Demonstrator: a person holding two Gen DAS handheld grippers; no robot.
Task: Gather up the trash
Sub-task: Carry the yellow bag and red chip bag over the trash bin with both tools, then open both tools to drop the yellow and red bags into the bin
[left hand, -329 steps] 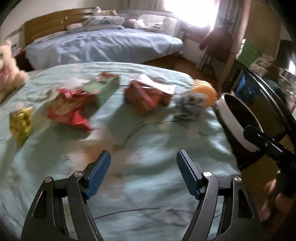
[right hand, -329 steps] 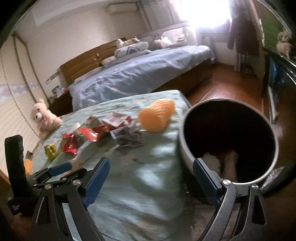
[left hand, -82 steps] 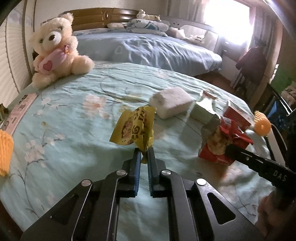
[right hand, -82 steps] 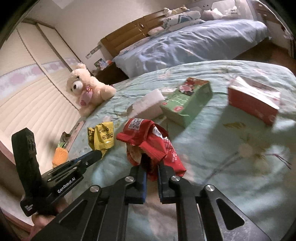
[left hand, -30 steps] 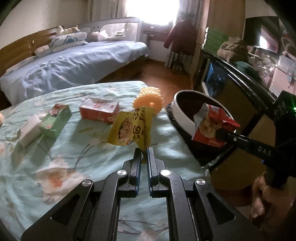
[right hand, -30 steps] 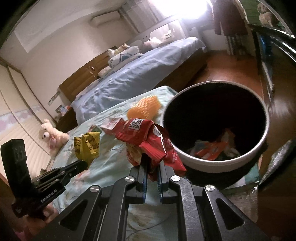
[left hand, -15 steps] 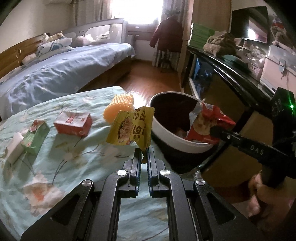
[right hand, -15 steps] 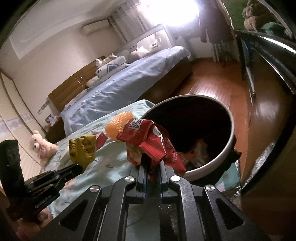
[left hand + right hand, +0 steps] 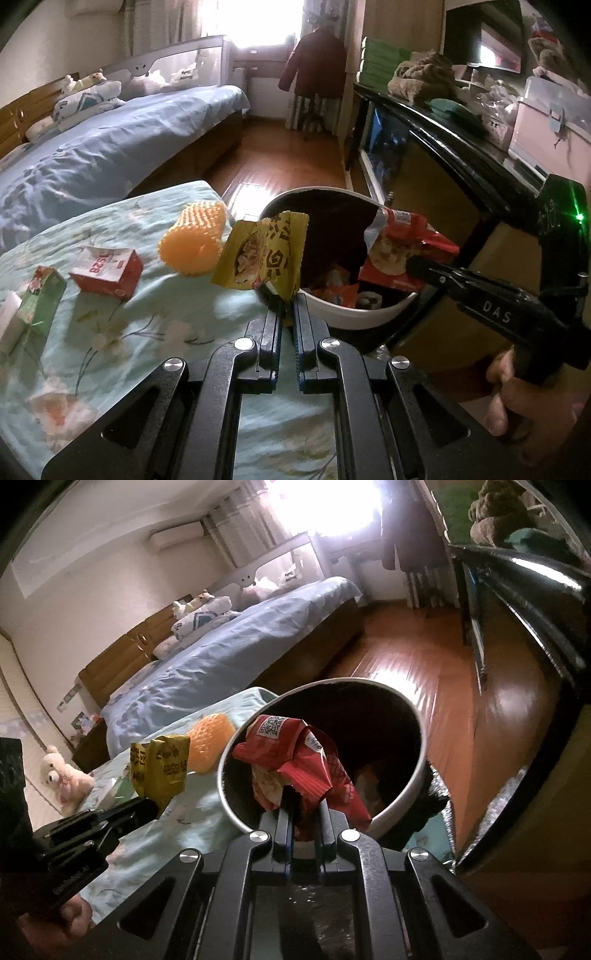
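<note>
a: what's nearest on my feeds?

b: my left gripper, pinched tight on a crinkled yellow wrapper that stands up over the edge of the bed. my right gripper is clamped on a crumpled red snack bag, held over the mouth of the bin.

a: and the surface?

b: a soft mint bedspread with a flower print. on it lie a red carton, a green carton and a bumpy orange foam sleeve.

a: the bin?

b: round, white-walled, dark inside, with wrappers at the bottom, just beside the bed.

a: further back?

b: glossy wood floor, a blue-quilted bed, a bright window.
</note>
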